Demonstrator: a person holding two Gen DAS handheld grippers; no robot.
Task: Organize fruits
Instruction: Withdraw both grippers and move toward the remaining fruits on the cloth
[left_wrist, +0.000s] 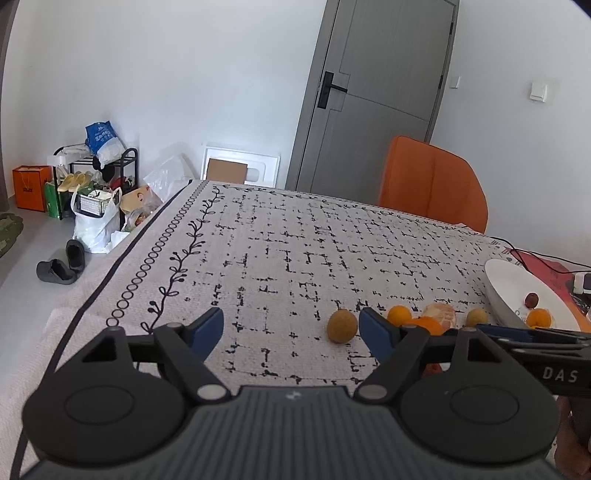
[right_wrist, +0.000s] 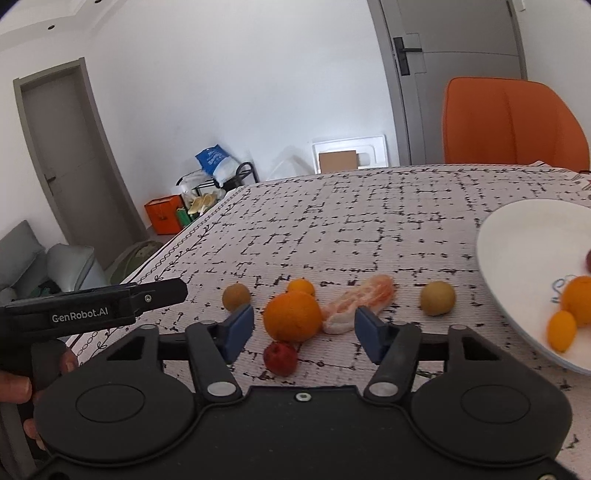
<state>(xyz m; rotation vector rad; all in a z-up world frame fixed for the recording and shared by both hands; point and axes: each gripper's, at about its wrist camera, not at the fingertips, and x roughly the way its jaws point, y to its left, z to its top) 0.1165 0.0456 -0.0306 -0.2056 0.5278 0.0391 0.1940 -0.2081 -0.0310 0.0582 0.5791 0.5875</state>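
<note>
I see the table (right_wrist: 369, 221) filling the middle of both views, under a white cloth (left_wrist: 277, 258) with black broken grid lines. An orange chair (right_wrist: 513, 122) stands at its far edge, upper right in the right wrist view, with a grey door (left_wrist: 384, 92) behind it.

A white plate (right_wrist: 517, 243) sits at the right edge of both frames. In the right wrist view it holds an orange fruit (right_wrist: 580, 299) and a smaller oval one (right_wrist: 561, 330) touching it; a dark red fruit (left_wrist: 532, 300) lies on it too, best seen in the left wrist view.

My right gripper (right_wrist: 304, 332) fills the bottom of its frame, jaws wide apart and empty. Between them in the picture lies the orange (right_wrist: 293, 316), with a red fruit (right_wrist: 280, 358) just below it, touching or nearly so. A peeled citrus piece (right_wrist: 358, 304) lies just right of the orange, a small orange fruit (right_wrist: 301, 287) just above it. A brownish round fruit (right_wrist: 236, 296) lies to the left, another (right_wrist: 437, 298) to the right, near the plate.

My left gripper (left_wrist: 291, 330) is low in its frame, jaws apart, nothing held. One brownish fruit (left_wrist: 342, 326) shows just left of its right finger (left_wrist: 376, 336); the remaining loose fruit is bunched at lower right, partly hidden behind that finger.
</note>
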